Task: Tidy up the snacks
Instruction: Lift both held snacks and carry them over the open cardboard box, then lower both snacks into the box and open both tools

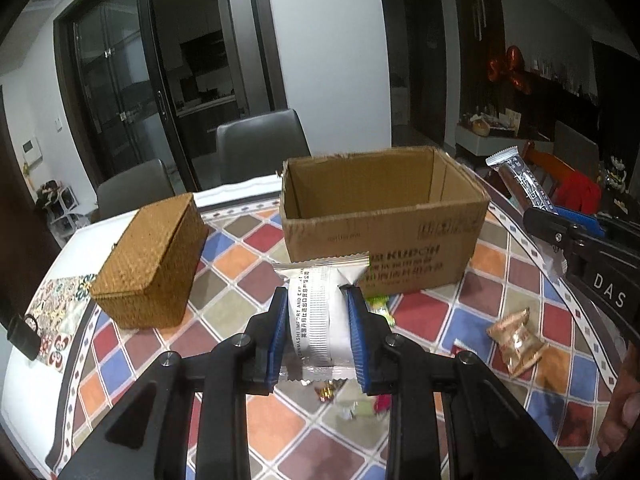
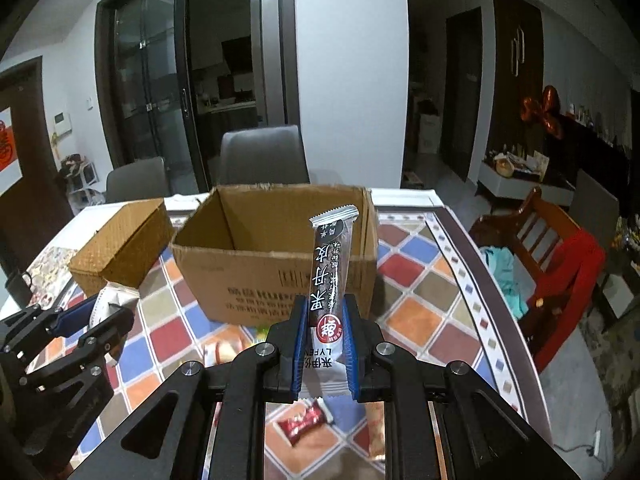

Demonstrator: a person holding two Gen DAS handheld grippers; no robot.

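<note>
1. One lidded wicker basket (image 1: 148, 260) sits closed at the far left, beside the one open cardboard box (image 1: 384, 216).
2. The left gripper (image 1: 318, 328) is clenched on one white snack packet (image 1: 320, 308), raised before the box, likely for dropping in.
3. The right gripper (image 2: 323, 334) clamps one dark snack bar (image 2: 330, 264) upright.
4. At least three loose snacks remain on the table (image 1: 432, 312).

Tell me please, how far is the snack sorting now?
Nothing visible in the cardboard box yet, though its floor is mostly hidden. In hand: the left gripper holds a white packet, the right gripper a dark bar. Left: the gold packet, the red candy and other wrappers on the table.
</note>
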